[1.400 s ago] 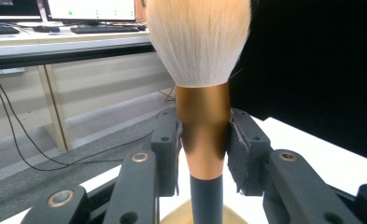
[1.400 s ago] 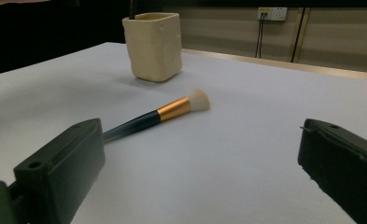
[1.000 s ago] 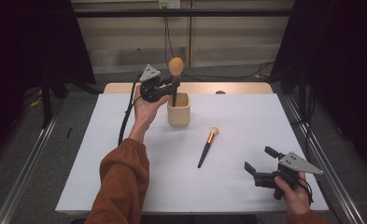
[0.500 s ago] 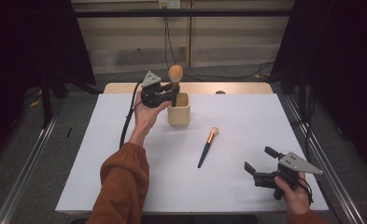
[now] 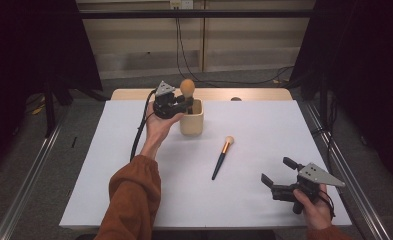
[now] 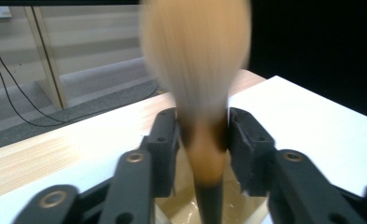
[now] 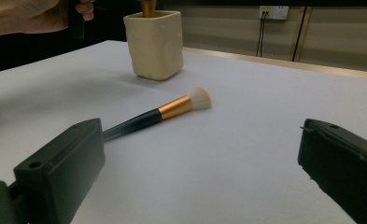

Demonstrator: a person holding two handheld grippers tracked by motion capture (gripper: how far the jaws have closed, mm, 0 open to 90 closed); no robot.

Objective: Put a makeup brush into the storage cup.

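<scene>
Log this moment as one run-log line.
left gripper: jaws just opening around big brush in cup | right gripper: open | small brush: on table

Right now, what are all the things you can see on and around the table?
Big brush: 1, tan bristles, dark handle, standing in the cup between the left tool's jaws, which have just been opening.
Small brush: 1, pale bristles, gold band, dark handle, lying flat mid-table, touching nothing.
Cup: 1, cream, far side of the cover.
Table cover: 1, white, over a wooden table.
Wall socket: 1, white, back wall, black cables hanging down.
Left tool: 1, black, at the cup, jaws either side of the big brush.
Right tool: 1, black, near right corner, open, empty.
Sleeve: 1, rust orange, left arm.
</scene>
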